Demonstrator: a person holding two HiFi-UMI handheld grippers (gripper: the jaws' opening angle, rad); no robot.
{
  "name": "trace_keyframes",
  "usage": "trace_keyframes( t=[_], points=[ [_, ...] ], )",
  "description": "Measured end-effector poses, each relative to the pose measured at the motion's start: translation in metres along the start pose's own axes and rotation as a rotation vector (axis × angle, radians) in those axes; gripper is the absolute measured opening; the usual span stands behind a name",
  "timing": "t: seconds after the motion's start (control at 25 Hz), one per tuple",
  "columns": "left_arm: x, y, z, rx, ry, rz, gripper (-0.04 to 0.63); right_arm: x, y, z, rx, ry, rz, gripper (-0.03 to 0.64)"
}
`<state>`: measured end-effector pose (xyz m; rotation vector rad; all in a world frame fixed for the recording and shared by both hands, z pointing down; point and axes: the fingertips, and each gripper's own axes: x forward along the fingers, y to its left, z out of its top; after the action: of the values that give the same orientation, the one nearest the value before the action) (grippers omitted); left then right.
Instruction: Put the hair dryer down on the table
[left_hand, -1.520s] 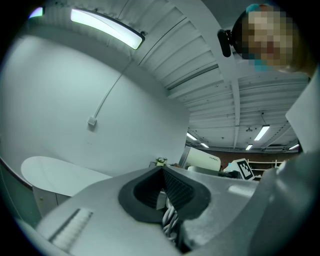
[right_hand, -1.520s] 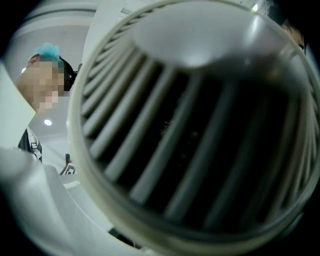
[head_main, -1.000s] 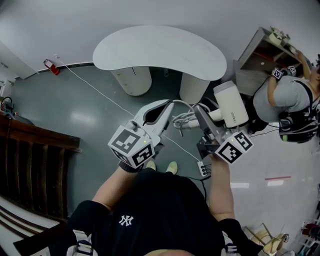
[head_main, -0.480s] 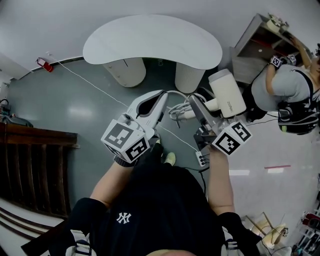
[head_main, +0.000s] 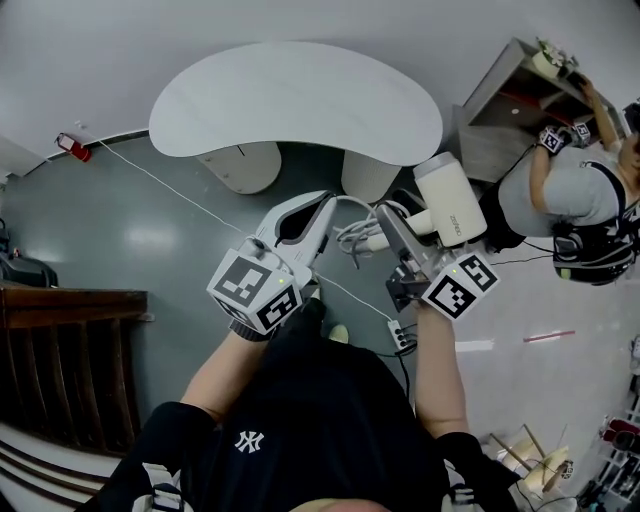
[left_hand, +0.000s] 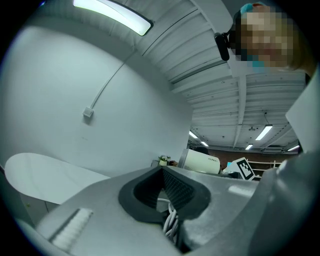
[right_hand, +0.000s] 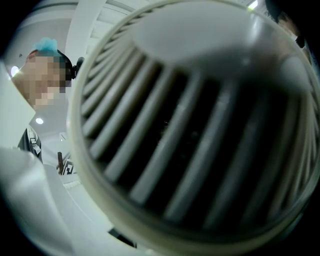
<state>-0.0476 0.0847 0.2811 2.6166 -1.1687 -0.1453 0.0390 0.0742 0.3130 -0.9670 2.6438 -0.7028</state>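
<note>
1. Near the right end of the white table (head_main: 295, 95), on its near side, the dryer (head_main: 452, 200) hangs in the air, clear of the tabletop.
2. The right gripper (head_main: 402, 235) has the dryer by its handle, with the jaws partly apart around it. In the right gripper view the dryer (right_hand: 200, 125) fills nearly the whole picture with its slatted grille and hides the jaws.
3. The left gripper (head_main: 320, 212) is just left of the right one, and both point toward the table.
4. In the left gripper view its jaws are drawn together on the white cord (left_hand: 170, 222), whose strands are pinched below the dark pads (left_hand: 175, 187).
5. The cord (head_main: 355, 235) loops in a loose bundle between the two grippers.
6. A power strip (head_main: 403, 335) lies on the grey floor (head_main: 150, 240) below the right gripper, and a thin white cable (head_main: 180, 182) crosses the floor to the left.
7. At the far right another person (head_main: 570, 195) reaches into a shelf unit (head_main: 505, 110).
8. A dark wooden rail (head_main: 60, 340) runs along the near left.
</note>
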Motion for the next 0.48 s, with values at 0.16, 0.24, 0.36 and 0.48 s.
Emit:
trace_keyframes(
  t=[0.16, 0.24, 0.36, 0.48],
  points=[
    [0.022, 0.034, 0.003, 0.000, -0.006, -0.031, 0.000, 0.033, -0.019, -0.001, 0.001, 0.018, -0.022, 0.206],
    [0.031, 0.050, 0.007, -0.001, -0.005, -0.051, 0.002, 0.049, -0.028, -0.001, 0.008, 0.022, -0.035, 0.204],
    [0.043, 0.073, 0.012, 0.000, -0.005, -0.080, 0.000, 0.073, -0.041, 0.000, 0.024, 0.020, -0.052, 0.206],
    [0.054, 0.093, 0.012, 0.000, 0.007, -0.102, 0.002, 0.089, -0.052, -0.004, 0.044, 0.023, -0.070, 0.206]
  ],
)
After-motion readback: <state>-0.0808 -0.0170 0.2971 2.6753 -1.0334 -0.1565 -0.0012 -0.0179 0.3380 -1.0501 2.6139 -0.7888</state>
